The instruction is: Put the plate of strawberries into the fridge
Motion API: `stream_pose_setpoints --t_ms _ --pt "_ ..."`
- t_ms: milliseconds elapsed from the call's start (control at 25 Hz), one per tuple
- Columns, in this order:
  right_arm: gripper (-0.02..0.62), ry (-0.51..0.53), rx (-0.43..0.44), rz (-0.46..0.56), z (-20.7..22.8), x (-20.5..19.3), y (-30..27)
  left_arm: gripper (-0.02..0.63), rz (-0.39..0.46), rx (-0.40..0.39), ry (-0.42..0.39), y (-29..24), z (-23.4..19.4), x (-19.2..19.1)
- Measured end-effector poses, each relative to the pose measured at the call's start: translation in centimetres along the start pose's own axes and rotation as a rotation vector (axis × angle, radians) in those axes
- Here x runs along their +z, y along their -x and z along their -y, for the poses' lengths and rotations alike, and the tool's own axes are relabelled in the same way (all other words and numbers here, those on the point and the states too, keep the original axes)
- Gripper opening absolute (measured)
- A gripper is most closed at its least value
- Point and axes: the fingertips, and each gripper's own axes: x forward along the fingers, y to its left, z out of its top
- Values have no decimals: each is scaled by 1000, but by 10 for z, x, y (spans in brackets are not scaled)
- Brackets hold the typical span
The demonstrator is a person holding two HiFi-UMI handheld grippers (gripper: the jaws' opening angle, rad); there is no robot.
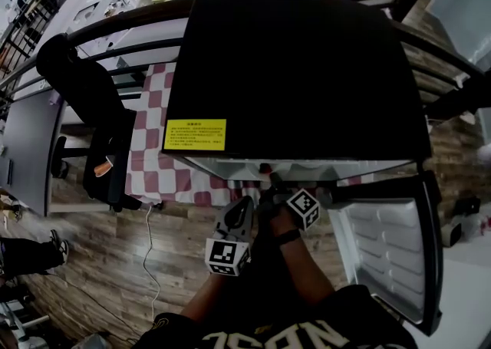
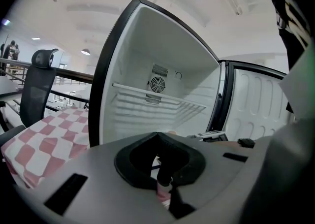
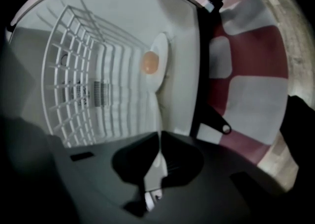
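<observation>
The black fridge (image 1: pixel 299 71) stands open, its door (image 1: pixel 391 248) swung out to the right. My right gripper (image 1: pixel 275 180) reaches into the opening at the front edge. In the right gripper view its jaws are shut on the rim of a white plate (image 3: pixel 161 70), seen edge-on inside the white compartment. One pale red strawberry (image 3: pixel 150 63) shows on the plate, beside the wire shelf (image 3: pixel 74 70). My left gripper (image 1: pixel 244 208) hangs just outside, left of the right one, jaws together and nothing in them (image 2: pixel 161 171). It looks into the fridge interior (image 2: pixel 162 60).
A red and white chequered cloth (image 1: pixel 153 156) covers the table under and left of the fridge. A black office chair (image 1: pixel 84 94) stands at the left. A white cable (image 1: pixel 151 255) trails over the wooden floor. Dark railings run behind the fridge.
</observation>
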Motion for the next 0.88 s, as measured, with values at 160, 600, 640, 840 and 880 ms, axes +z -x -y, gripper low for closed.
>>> stream_pose_setpoints --t_ms 160,600,640,840,880 --pt "29 43 -13 23 -6 5 -14 17 3 18 -3 1 -1 0" --pt "31 156 -122 28 -9 8 -31 17 0 64 7 10 -15 1" --pt "32 164 -137 26 -8 8 -33 17 0 74 6 11 -16 1" --pt "100 301 -180 -4 -15 3 -39 18 -8 100 21 17 -20 -2" --pt "147 332 -180 -14 -19 1 -40 17 -10 101 23 17 -21 -3"
